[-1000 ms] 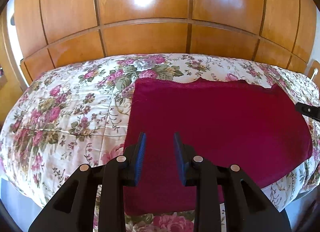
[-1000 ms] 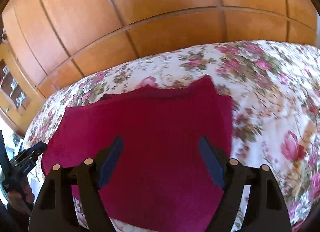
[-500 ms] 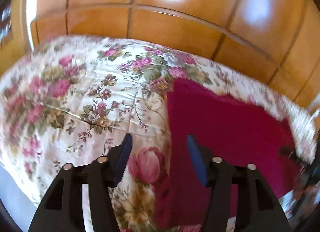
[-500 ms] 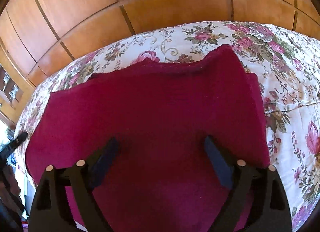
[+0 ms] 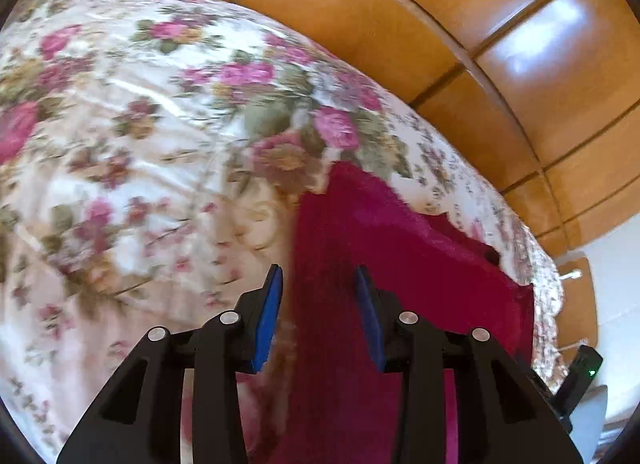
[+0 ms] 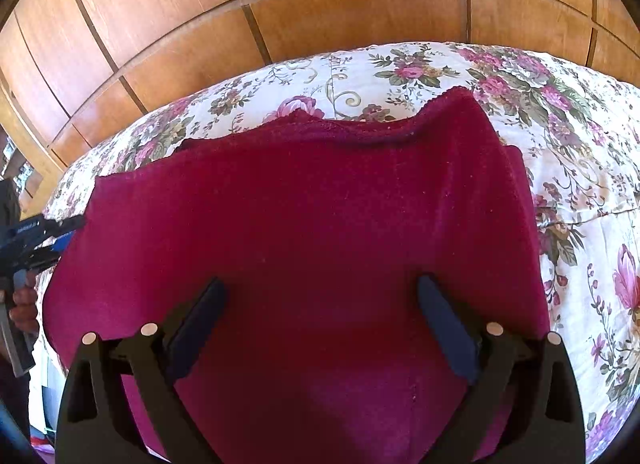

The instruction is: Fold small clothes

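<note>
Swung left, left gripper (image 5: 319, 278) faces floral bedspread (image 5: 132, 168) below wood panelling (image 5: 500, 64).

Both tools (image 5: 319, 284) (image 6: 320, 300) agape, empty

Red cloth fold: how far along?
Done: the red cloth lies spread on the floral bedspread; no fold is visible. In hand: nothing gripped. The left gripper is open, straddling the cloth's left edge; the right gripper is open wide over the middle. Left: grasp, fold, probably all of it.
</note>
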### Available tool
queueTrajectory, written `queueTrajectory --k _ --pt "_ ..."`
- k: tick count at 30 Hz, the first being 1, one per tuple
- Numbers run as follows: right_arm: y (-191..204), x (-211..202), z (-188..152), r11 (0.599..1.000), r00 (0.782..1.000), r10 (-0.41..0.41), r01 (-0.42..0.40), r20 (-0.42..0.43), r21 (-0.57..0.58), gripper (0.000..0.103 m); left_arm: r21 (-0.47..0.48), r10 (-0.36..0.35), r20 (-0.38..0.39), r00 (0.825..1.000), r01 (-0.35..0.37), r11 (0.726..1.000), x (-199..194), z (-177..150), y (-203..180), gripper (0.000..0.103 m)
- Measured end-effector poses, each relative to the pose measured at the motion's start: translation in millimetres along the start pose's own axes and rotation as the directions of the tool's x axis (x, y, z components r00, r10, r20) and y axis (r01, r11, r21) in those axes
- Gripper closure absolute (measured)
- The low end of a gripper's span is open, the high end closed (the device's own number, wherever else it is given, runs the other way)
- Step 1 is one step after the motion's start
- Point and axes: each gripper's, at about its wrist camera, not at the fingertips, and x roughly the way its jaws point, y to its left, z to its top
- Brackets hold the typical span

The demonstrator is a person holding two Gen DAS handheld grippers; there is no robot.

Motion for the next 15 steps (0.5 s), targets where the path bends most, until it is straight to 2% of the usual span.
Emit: queueTrajectory --k 1,2,3,5,6,8,10,13,14,15 --pt "0.2 -0.2 -0.4 1.000 1.000 -0.001 0.001 0.002 -0.002 0.006 0.008 -0.008 0.009 1.000 0.007 1.000 1.3 1.7 -3.6 0.094" --pt "0.5 -0.2 -0.6 1.000 1.000 -0.002 0.002 0.004 -0.003 0.006 0.016 -0.005 0.028 1.000 0.005 1.000 1.1 3.7 -7.4 0.098" --pt "0.5 -0.2 -0.7 1.000 1.000 -0.003 0.003 0.005 -0.004 0.006 0.032 0.016 0.076 0.997 -0.018 0.999 -1.9 4.6 -13.6 0.098" --pt "0.4 -0.2 -0.9 1.000 1.000 -0.004 0.004 0.009 -0.003 0.006 0.059 0.090 0.109 0.990 -0.097 0.993 2.0 6.2 -18.3 0.098" --pt "0.4 0.2 -1.5 1.000 1.000 -0.006 0.006 0.013 -0.004 0.006 0.077 0.154 0.103 0.983 -0.162 0.984 11.8 5.7 -18.9 0.098" --pt "2.3 0.7 -2.6 1.000 1.000 -0.013 0.013 0.019 -0.014 0.005 0.120 0.236 0.078 0.969 -0.245 0.962 32.6 1.4 -18.0 0.097" --pt "4.9 1.3 -4.3 0.999 0.999 -0.024 0.025 0.026 -0.030 0.005 0.146 0.265 0.095 0.960 -0.277 0.950 37.0 -4.9 -19.7 0.097" --pt "5.0 1.1 -5.8 0.999 0.999 -0.025 0.026 0.034 -0.034 0.005 0.108 0.283 0.103 0.954 -0.293 0.950 23.7 -7.6 -23.8 0.091" --pt "4.7 1.0 -5.8 0.999 0.999 -0.023 0.025 0.034 -0.035 0.005 0.107 0.294 0.119 0.948 -0.306 0.946 17.2 -10.3 -25.7 0.091" --pt "4.7 1.0 -5.8 0.999 0.999 -0.025 0.026 0.033 -0.036 0.005 0.118 0.318 0.153 0.936 -0.337 0.934 7.9 -15.2 -30.2 0.085"
